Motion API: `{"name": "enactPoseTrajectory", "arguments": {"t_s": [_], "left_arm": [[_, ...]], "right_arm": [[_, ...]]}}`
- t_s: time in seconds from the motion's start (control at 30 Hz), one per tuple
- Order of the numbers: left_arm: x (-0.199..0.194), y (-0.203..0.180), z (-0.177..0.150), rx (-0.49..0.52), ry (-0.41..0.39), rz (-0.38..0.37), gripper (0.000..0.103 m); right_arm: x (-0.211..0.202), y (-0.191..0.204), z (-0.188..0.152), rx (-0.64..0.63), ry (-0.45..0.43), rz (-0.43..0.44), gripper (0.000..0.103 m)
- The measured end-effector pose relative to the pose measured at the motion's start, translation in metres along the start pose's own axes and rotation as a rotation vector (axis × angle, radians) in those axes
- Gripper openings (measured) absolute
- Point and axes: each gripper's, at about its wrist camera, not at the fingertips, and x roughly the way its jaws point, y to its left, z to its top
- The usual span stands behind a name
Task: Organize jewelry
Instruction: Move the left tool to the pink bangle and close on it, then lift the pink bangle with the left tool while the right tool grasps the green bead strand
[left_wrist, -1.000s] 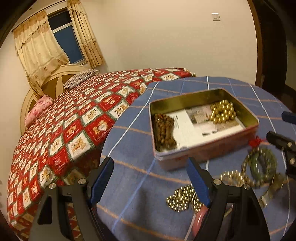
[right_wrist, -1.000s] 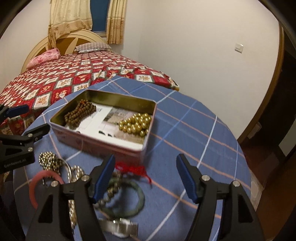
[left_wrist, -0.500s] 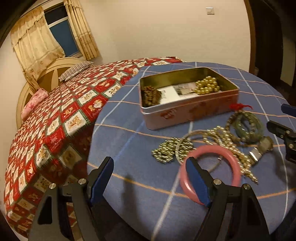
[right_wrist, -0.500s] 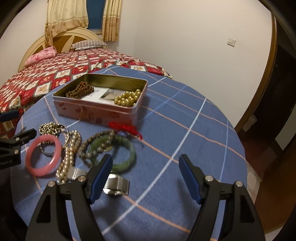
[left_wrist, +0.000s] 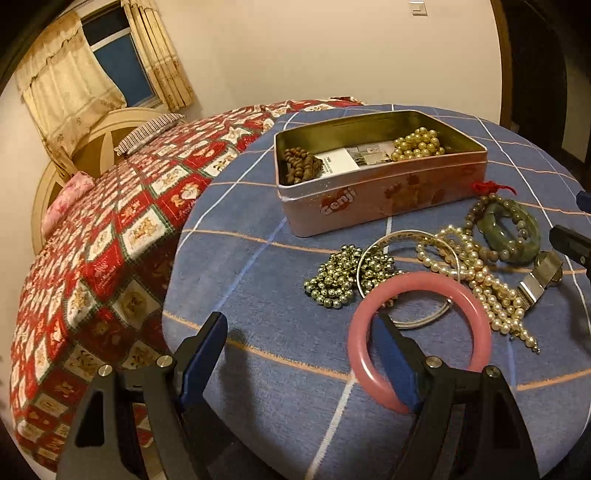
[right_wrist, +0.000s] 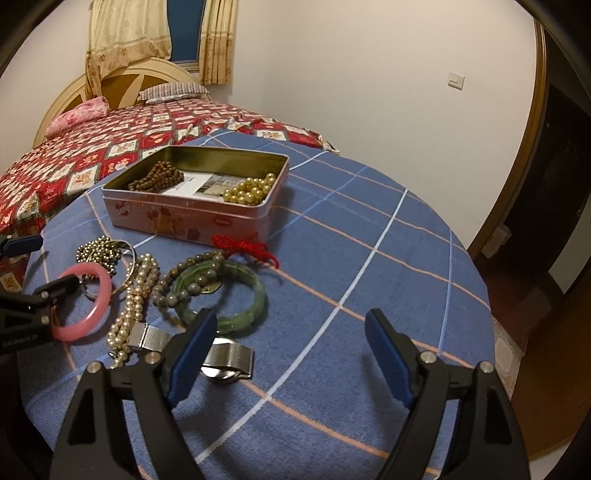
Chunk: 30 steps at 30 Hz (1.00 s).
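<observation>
The left tool (left_wrist: 299, 347) is spread wide and low over the desk (left_wrist: 258, 369), near the bottom of its frame. Its right finger stands inside the pink bangle (left_wrist: 419, 339), in the lower right of that frame; the left finger is well outside the ring. Whether the finger touches the bangle I cannot tell. The right tool (right_wrist: 291, 343) is also spread and holds nothing; it hovers at the bottom centre of its view, just beside the watch (right_wrist: 221, 360).

The step in hand seems to be to take the pink bangle and carry it to the tin (left_wrist: 380, 199), which sits in the upper middle of the left frame and already keeps brown beads (left_wrist: 301, 170) and gold beads (left_wrist: 417, 144).

To do it well, I think the left tool should move to the right, so that only one side of the ring lies between the fingers, and then press together on that side. The bangle looks hard and smooth, so it may slip or swing; a grip across the rim, low and square, is safer. It rests on a thin silver bangle (left_wrist: 410, 280) and close to the pearl strand (left_wrist: 476, 280), so lift it straight up, slowly, so nothing is dragged. The green bangle (right_wrist: 229, 295) and the small metal beads (left_wrist: 340, 277) wait on the desk.
</observation>
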Motion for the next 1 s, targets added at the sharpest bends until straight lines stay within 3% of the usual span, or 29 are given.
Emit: {"name": "enactPoseTrajectory", "arguments": {"t_s": [0.13, 0.2, 0.47, 0.7, 1.0], "left_arm": [[-0.002, -0.011, 0.001, 0.053, -0.006, -0.031, 0.029], [-0.005, -0.014, 0.002, 0.059, -0.010, -0.061, 0.013], [-0.023, -0.001, 0.010, 0.012, -0.062, -0.102, 0.010], [-0.037, 0.009, 0.024, -0.015, -0.135, -0.063, 0.010], [-0.045, 0.015, 0.031, -0.040, -0.176, -0.070, 0.010]], "right_arm": [[0.001, 0.002, -0.001, -0.009, 0.001, -0.004, 0.084], [0.001, 0.001, 0.000, -0.002, 0.002, -0.002, 0.084], [0.001, -0.004, 0.001, 0.029, 0.003, 0.012, 0.084], [0.001, 0.000, 0.014, 0.034, -0.012, 0.044, 0.084], [0.021, 0.024, 0.033, 0.009, 0.035, 0.129, 0.055]]}}
